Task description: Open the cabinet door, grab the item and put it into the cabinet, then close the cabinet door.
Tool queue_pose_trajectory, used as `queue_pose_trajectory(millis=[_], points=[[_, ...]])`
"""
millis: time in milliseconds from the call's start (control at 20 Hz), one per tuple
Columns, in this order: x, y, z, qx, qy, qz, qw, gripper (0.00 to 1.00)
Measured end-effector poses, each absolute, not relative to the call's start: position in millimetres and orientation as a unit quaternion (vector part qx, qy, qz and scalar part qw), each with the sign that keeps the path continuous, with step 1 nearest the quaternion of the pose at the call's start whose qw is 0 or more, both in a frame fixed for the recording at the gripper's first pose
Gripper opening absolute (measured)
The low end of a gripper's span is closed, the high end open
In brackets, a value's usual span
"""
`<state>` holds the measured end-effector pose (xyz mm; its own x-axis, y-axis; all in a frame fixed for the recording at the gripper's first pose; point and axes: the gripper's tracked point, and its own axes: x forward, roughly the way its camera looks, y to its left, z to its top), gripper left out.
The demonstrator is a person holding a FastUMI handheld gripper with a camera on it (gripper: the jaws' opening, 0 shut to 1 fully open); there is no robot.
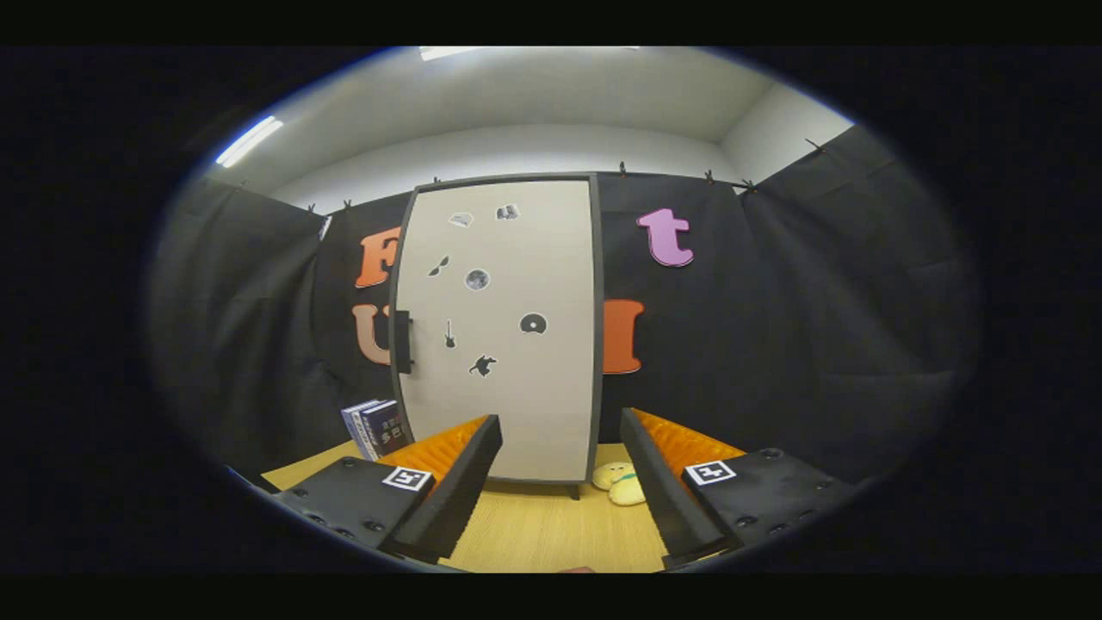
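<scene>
A tall cabinet (499, 327) with a pale door and dark frame stands on the wooden table, straight ahead beyond my fingers. Its door is closed, with several small stickers on it and a dark handle (402, 342) on its left edge. A small pale yellow plush toy (622, 484) lies on the table at the cabinet's lower right corner, just left of my right finger. My gripper (560, 430) is open, fingers wide apart with nothing between them, well short of the cabinet.
A few dark books (379, 428) stand upright on the table left of the cabinet, behind my left finger. The wooden tabletop (551, 525) stretches between my fingers and the cabinet. Black cloth walls close in the booth behind and at both sides.
</scene>
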<state>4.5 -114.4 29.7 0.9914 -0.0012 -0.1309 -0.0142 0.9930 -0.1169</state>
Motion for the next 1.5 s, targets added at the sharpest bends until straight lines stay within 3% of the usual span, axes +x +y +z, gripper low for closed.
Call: queue_pose_trajectory(millis=[1500], points=[[-17, -132, 30, -0.027, 0.063, -0.028, 0.997, 0.92]])
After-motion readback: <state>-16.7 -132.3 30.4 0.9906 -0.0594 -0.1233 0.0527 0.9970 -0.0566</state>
